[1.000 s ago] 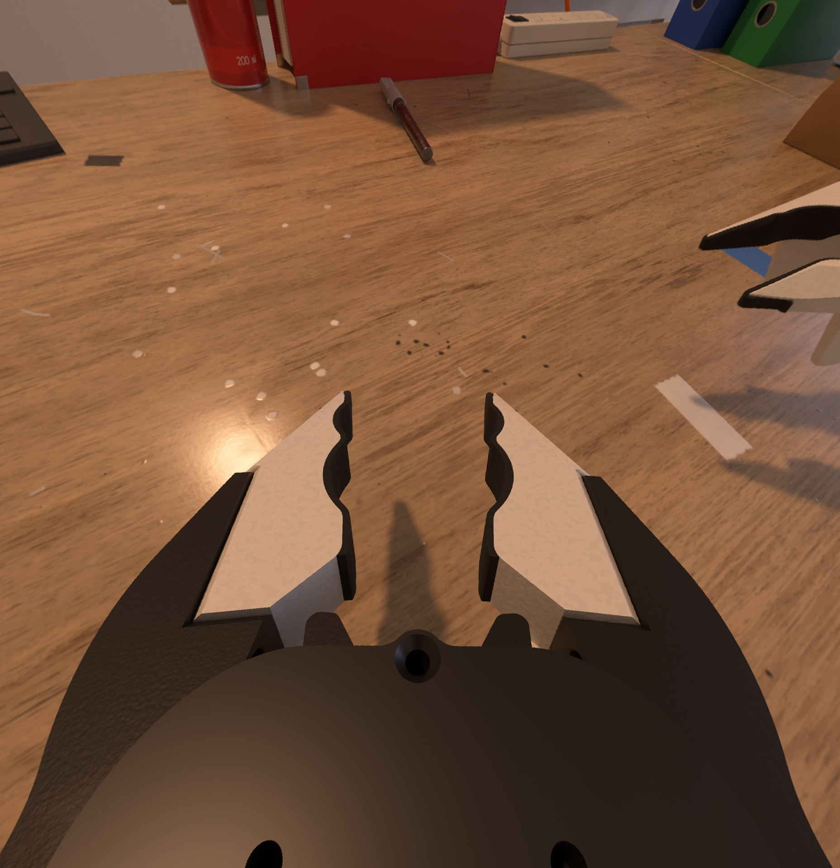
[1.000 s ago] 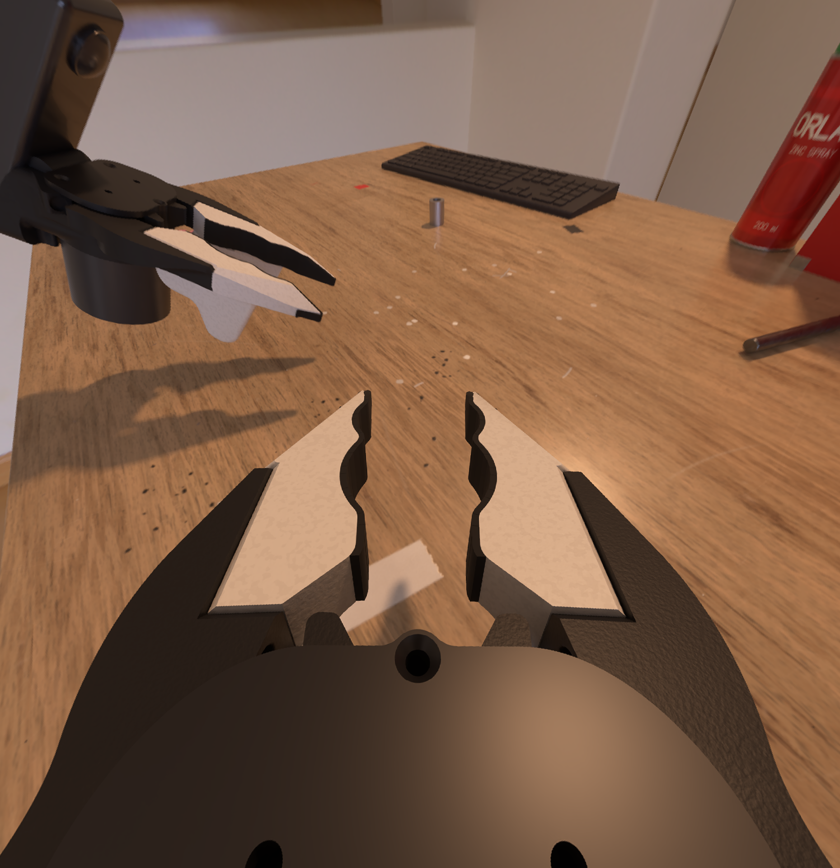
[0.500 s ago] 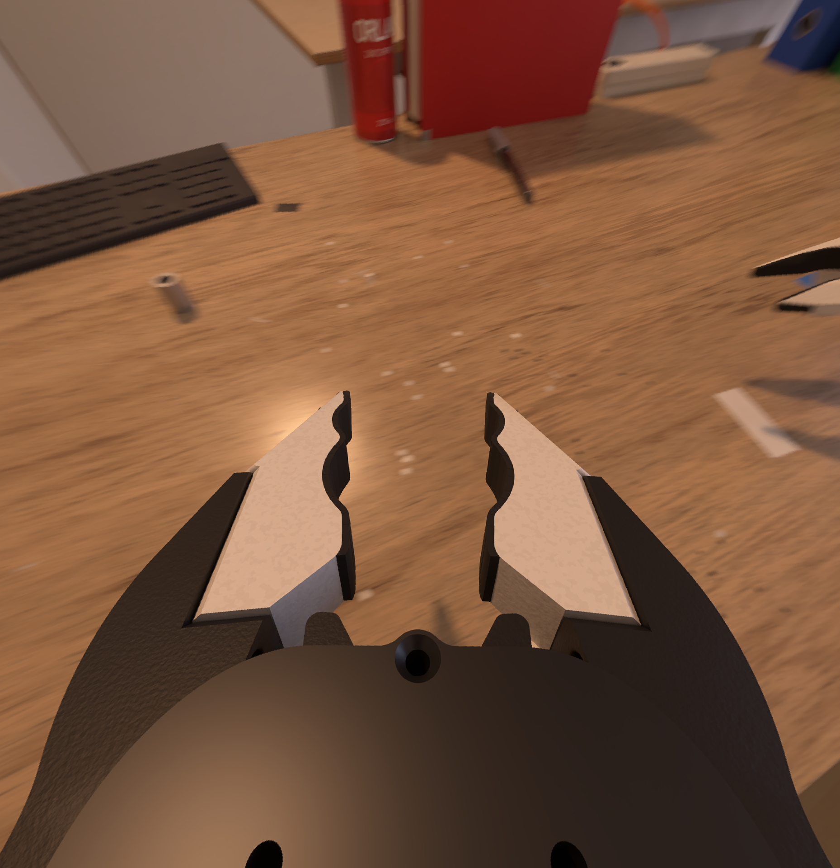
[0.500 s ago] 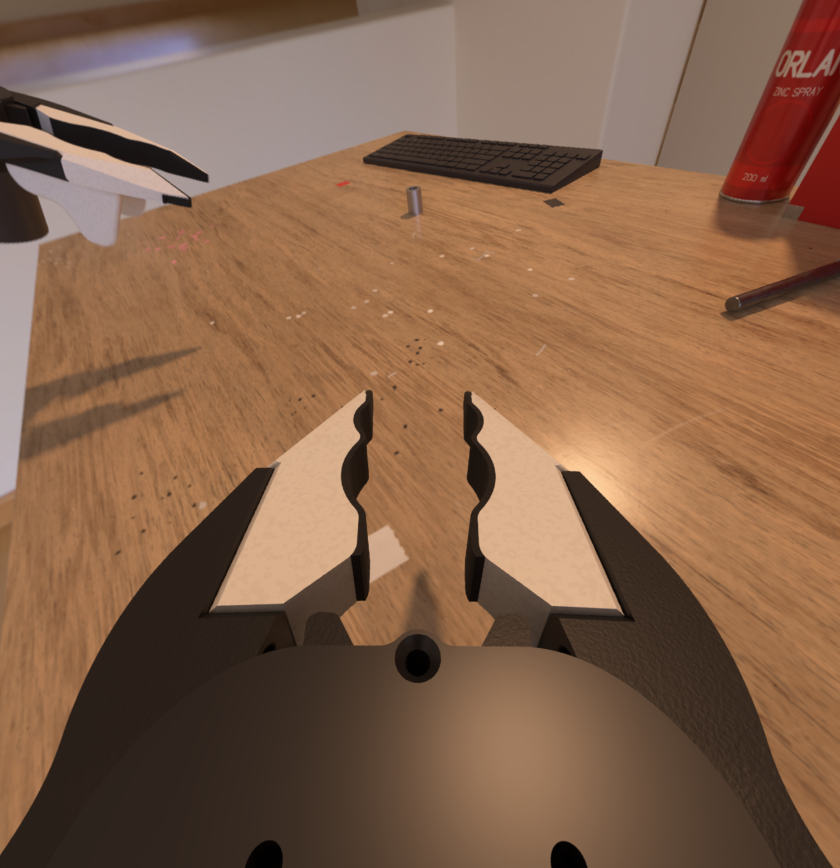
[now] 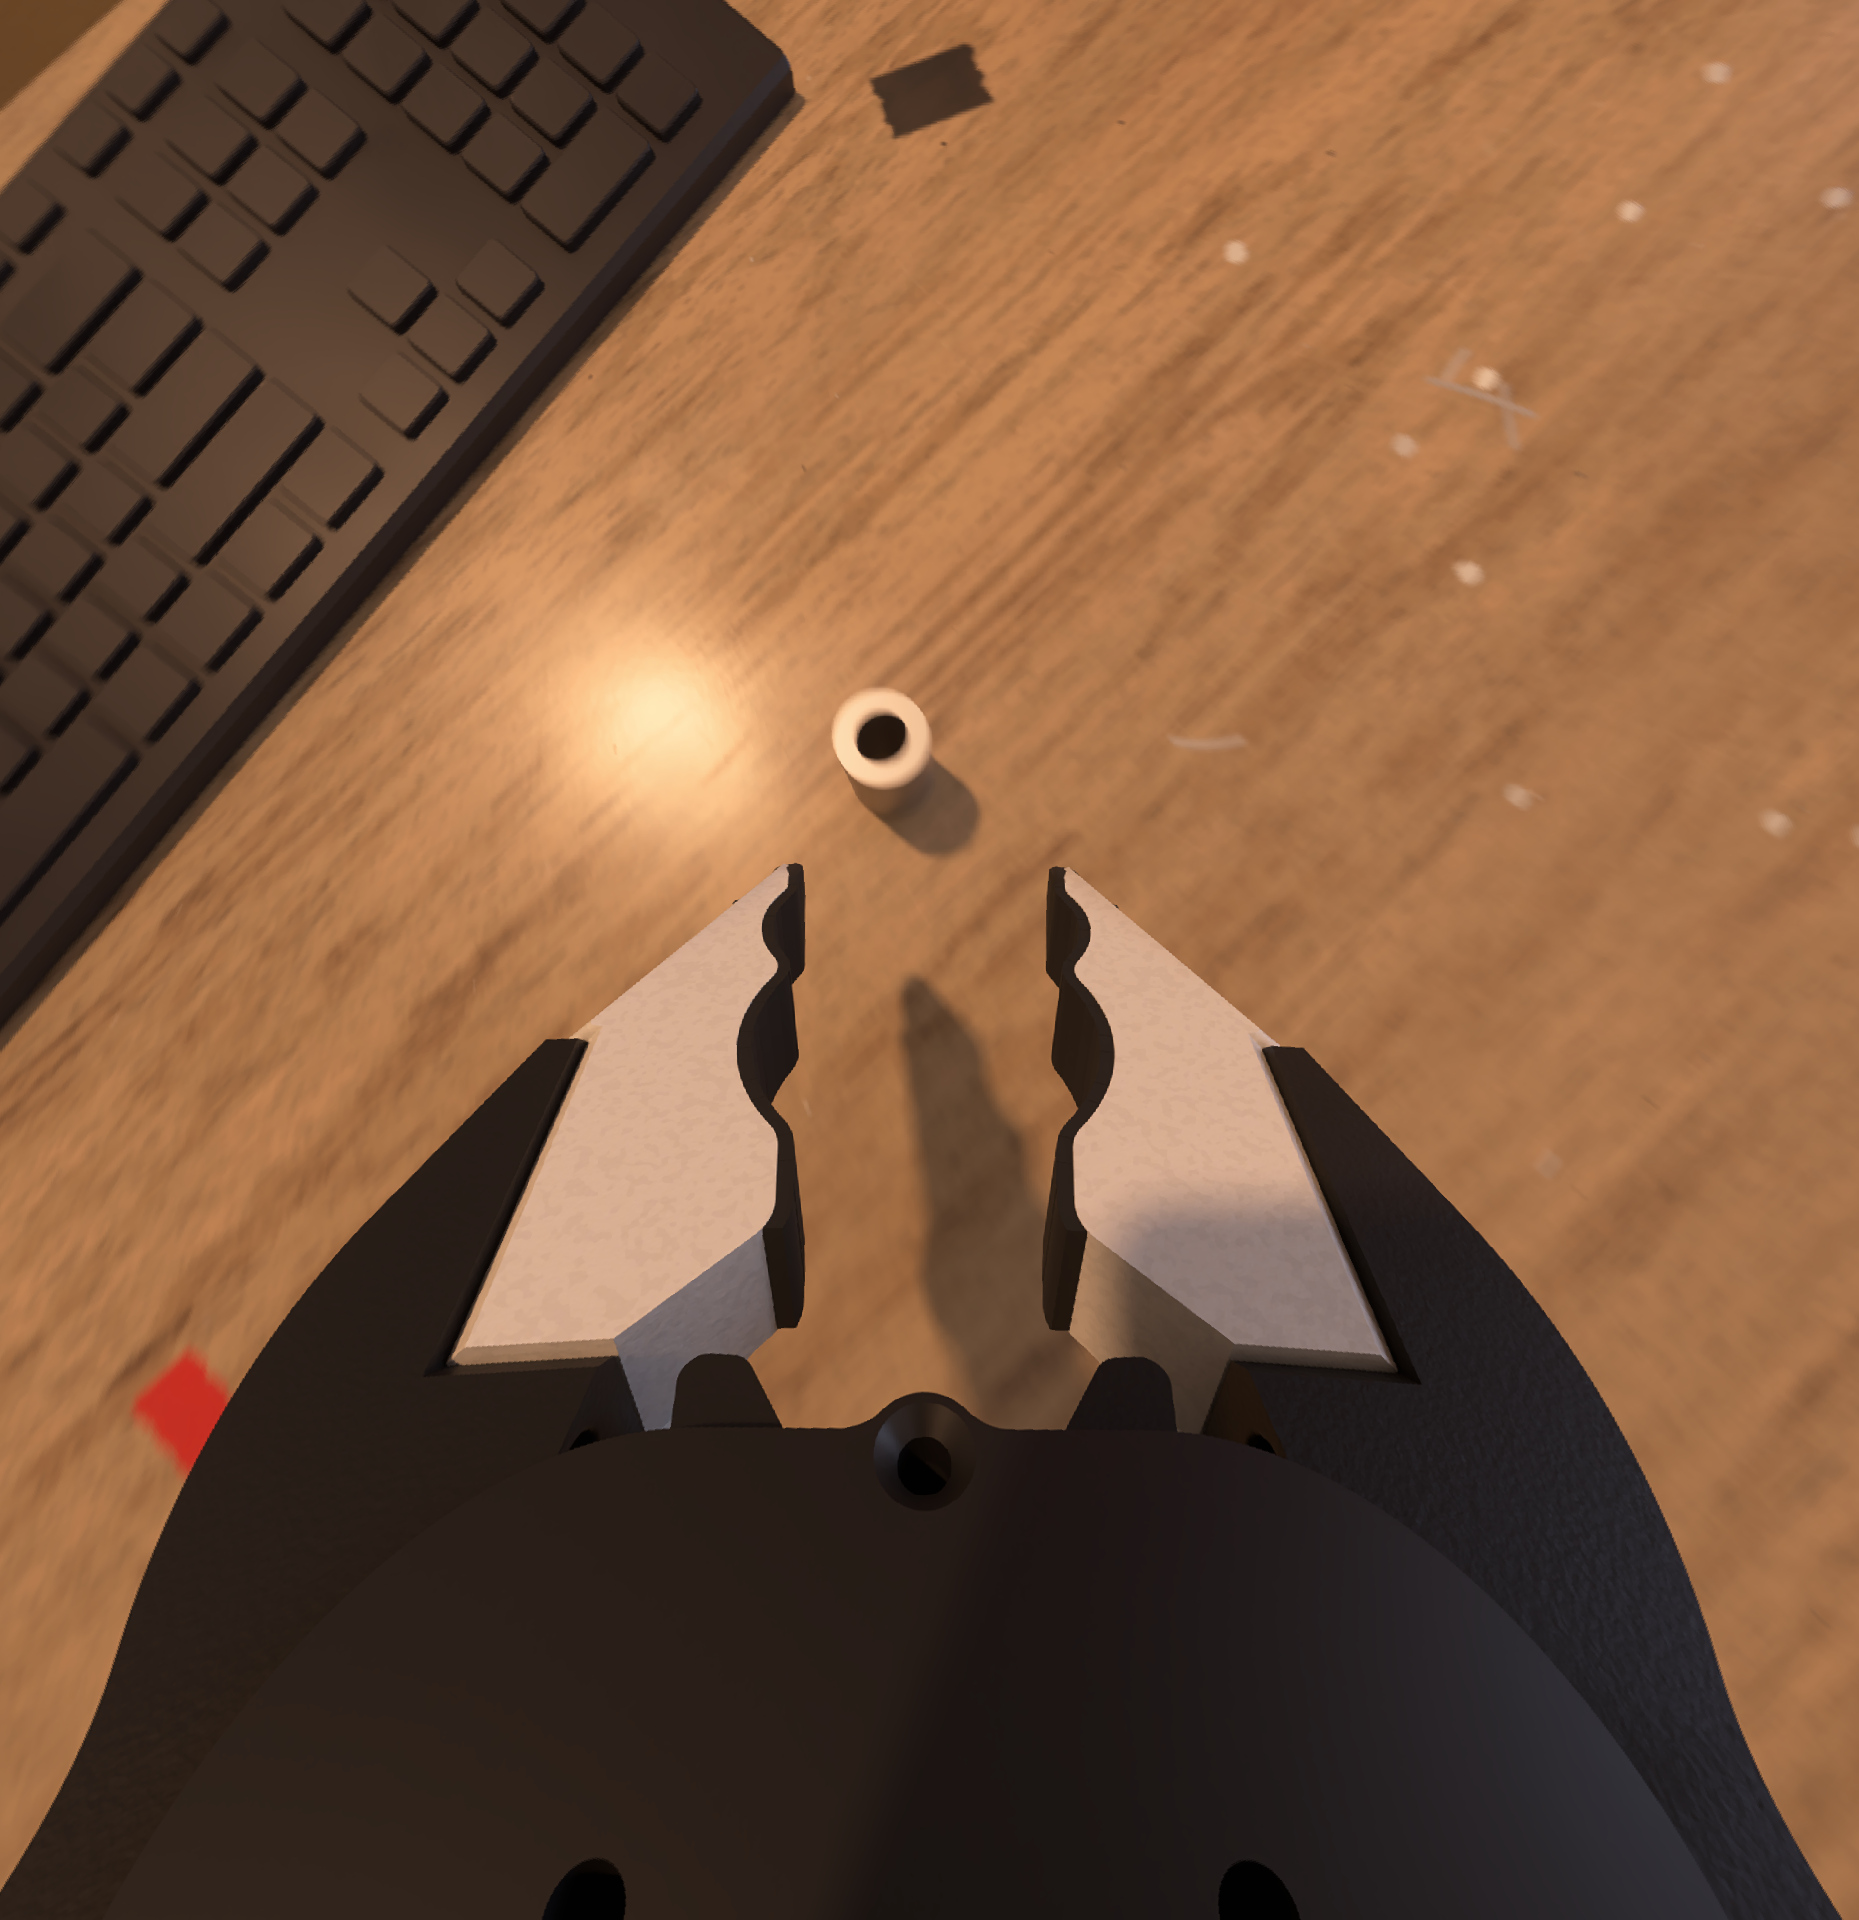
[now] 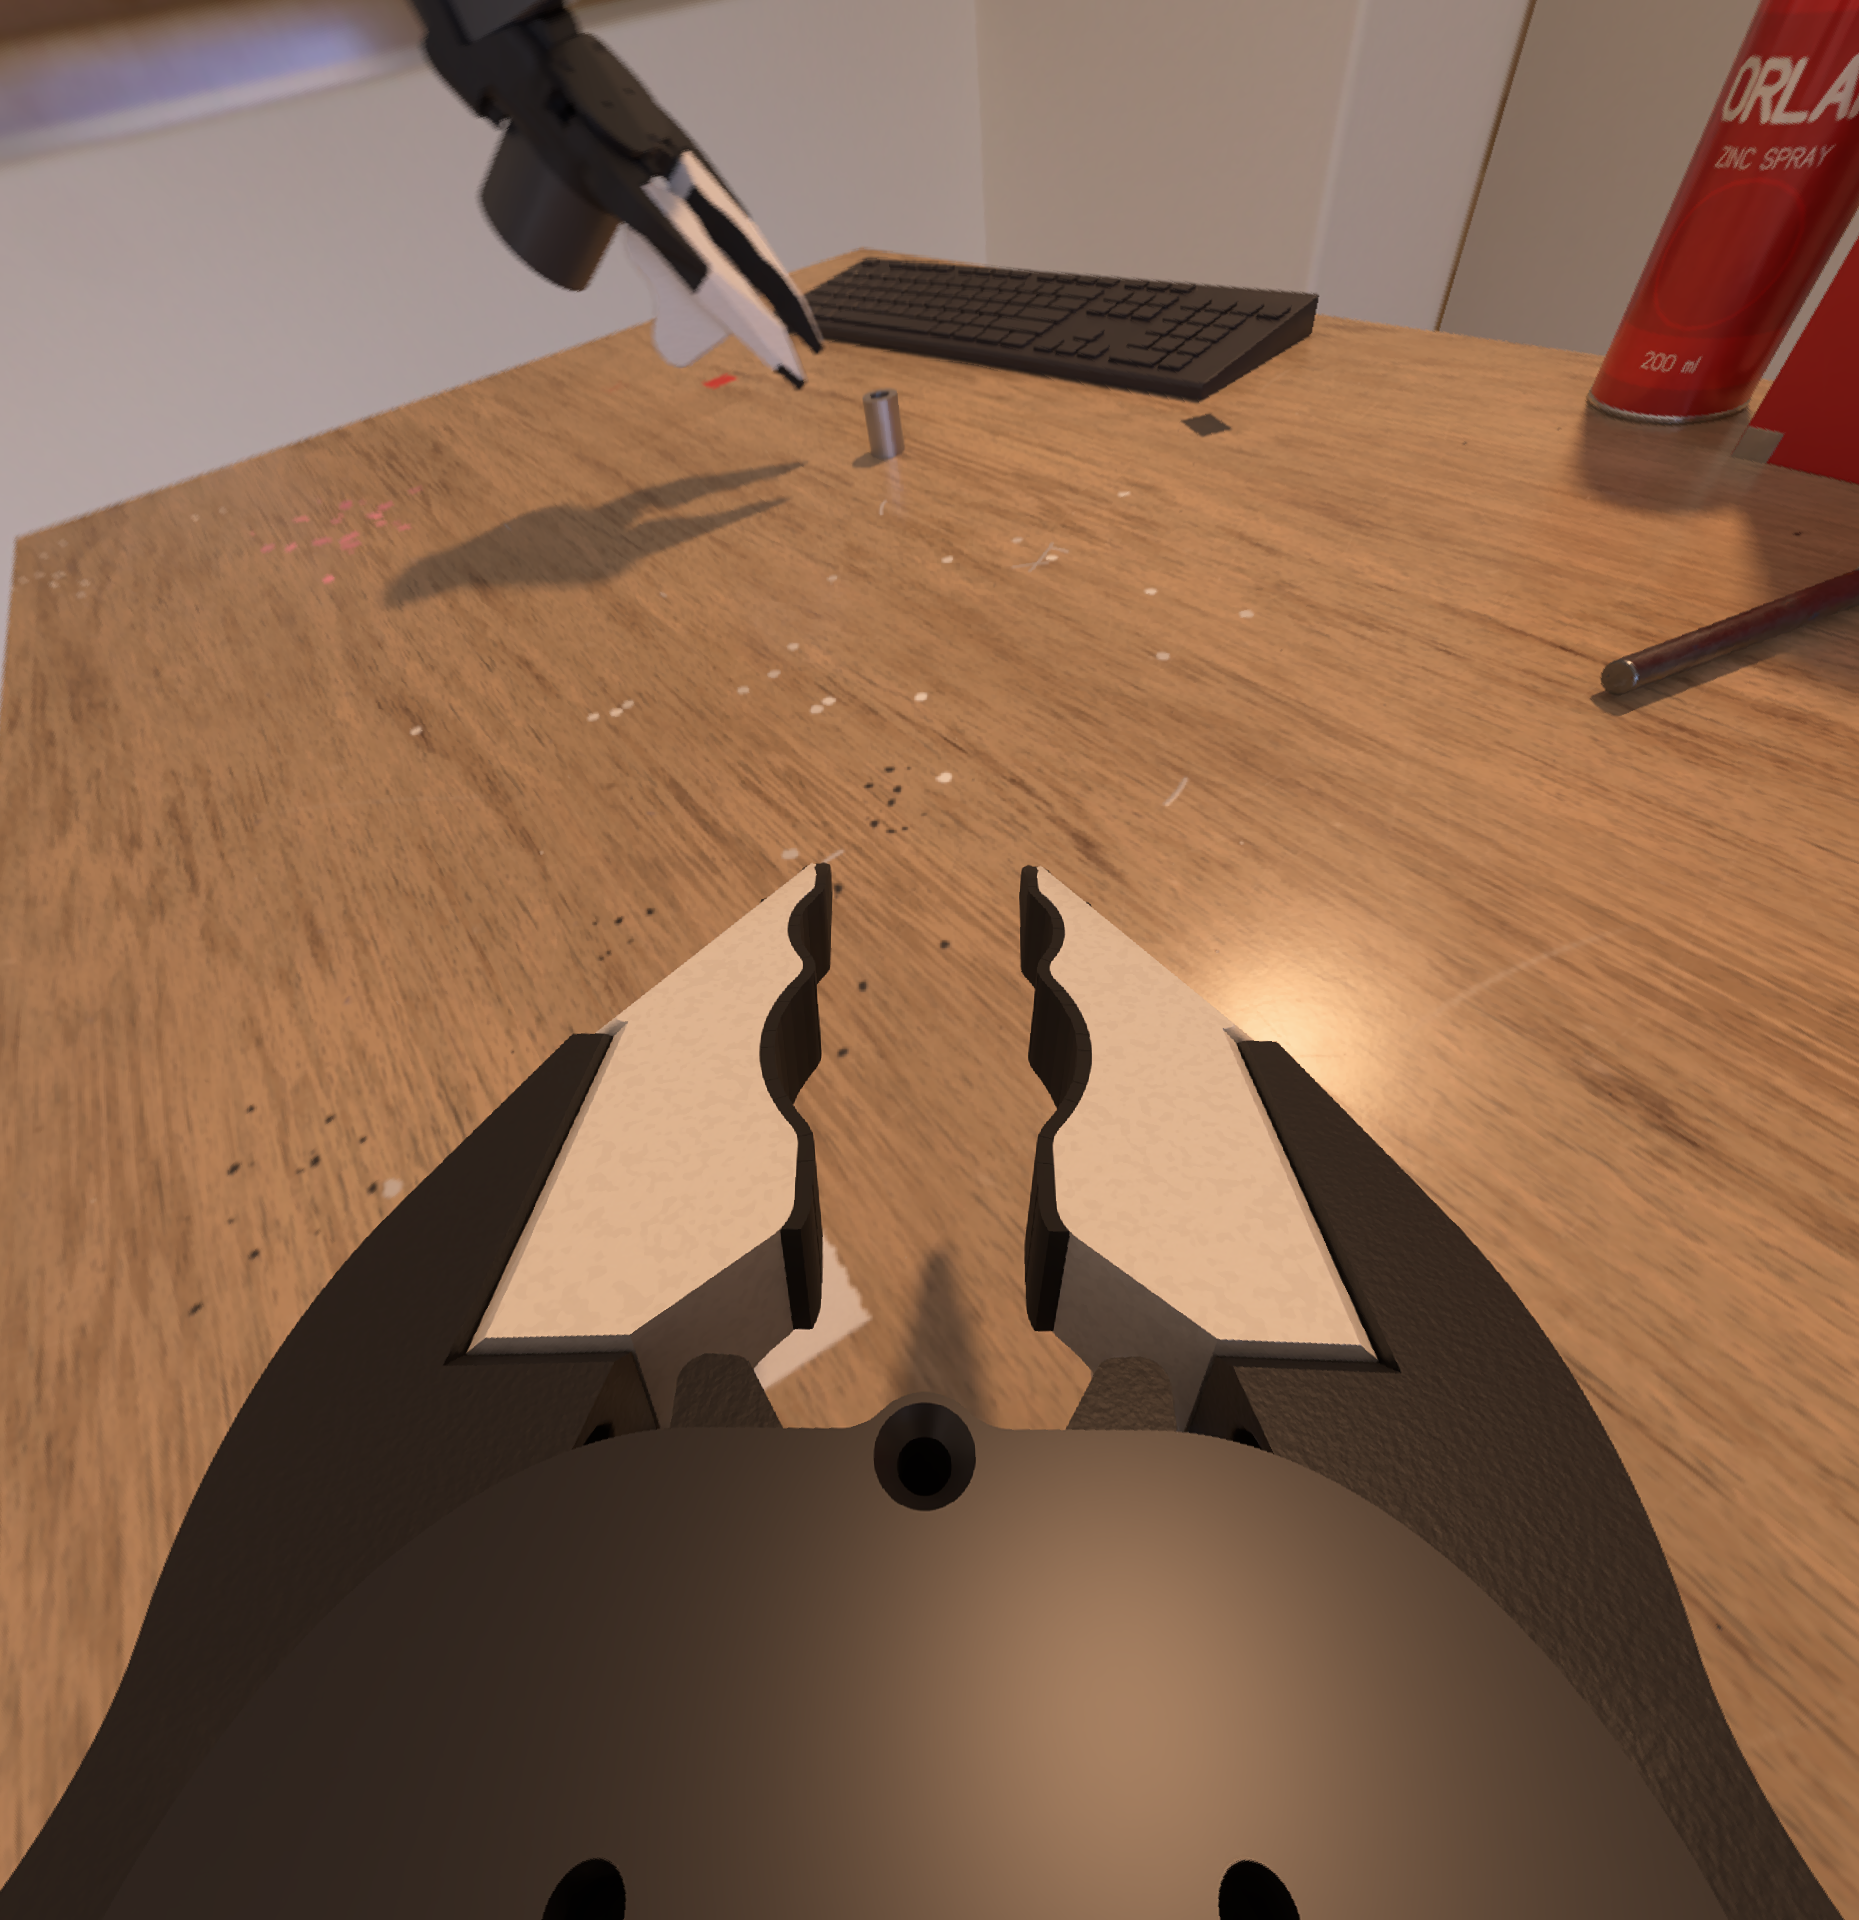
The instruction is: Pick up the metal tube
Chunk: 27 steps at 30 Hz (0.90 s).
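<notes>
The metal tube [image 5: 882,750] is a short grey cylinder that stands upright on the wooden table; in the left wrist view I look down into its open top. My left gripper [image 5: 925,883] is open and empty, pointed steeply down, its tips just short of the tube. In the right wrist view the tube [image 6: 883,423] stands far off near the keyboard, with the left gripper [image 6: 797,358] hovering above and left of it. My right gripper [image 6: 925,881] is open and empty, low over the middle of the table, far from the tube.
A black keyboard [image 5: 229,312] lies close to the tube's left and shows at the back in the right wrist view [image 6: 1060,317]. A red spray can [image 6: 1735,229] and a dark pen [image 6: 1746,629] are at the right. A red tape patch [image 5: 182,1408] and a black patch [image 5: 930,88] mark the table.
My left gripper has swung left across the table and tipped down, so it now hangs over the tube beside the keyboard. My right gripper has barely moved.
</notes>
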Motion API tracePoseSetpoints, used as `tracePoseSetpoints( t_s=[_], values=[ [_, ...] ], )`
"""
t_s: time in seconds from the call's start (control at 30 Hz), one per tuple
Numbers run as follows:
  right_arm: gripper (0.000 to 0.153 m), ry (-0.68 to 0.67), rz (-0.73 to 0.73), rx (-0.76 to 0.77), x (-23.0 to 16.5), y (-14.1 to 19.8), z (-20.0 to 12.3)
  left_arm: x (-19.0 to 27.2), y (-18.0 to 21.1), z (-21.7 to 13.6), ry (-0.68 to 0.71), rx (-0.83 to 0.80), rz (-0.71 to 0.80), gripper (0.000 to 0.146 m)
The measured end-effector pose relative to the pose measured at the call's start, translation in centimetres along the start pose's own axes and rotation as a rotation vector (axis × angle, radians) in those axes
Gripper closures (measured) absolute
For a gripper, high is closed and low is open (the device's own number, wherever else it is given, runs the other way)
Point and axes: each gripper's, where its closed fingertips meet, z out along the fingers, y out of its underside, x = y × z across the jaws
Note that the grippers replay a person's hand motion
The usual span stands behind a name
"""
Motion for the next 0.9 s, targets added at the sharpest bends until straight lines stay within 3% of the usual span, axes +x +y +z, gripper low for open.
tracePoseSetpoints(
  t_s=[0.2,0.27,0.43,0.63,0.77,0.9],
  values=[
    [0.117,0.022,-0.034,-0.022,0.0,0.7,-0.2,-1.0,-0.3,5.3,0.035,-0.094,0.095,0.109],
    [0.118,0.011,-0.016,-0.018,0.0,0.7,-0.4,-1.1,-0.1,5.4,0.024,-0.110,0.100,0.124],
    [0.119,0.004,0.008,0.002,0.4,0.7,-1.5,-1.4,1.2,2.8,-0.049,-0.142,0.086,0.124],
    [0.121,0.036,0.011,0.046,1.4,-0.2,-3.5,2.7,-2.0,-6.5,-0.070,0.227,-0.022,0.124],
    [0.121,0.032,0.040,0.076,1.9,-1.1,-4.2,10.4,-4.9,-11.9,0.026,0.543,-0.035,0.124],
    [0.122,-0.026,0.110,0.103,1.9,-1.7,-4.2,19.6,-6.1,-12.9,0.152,0.717,-0.016,0.124]
  ],
)
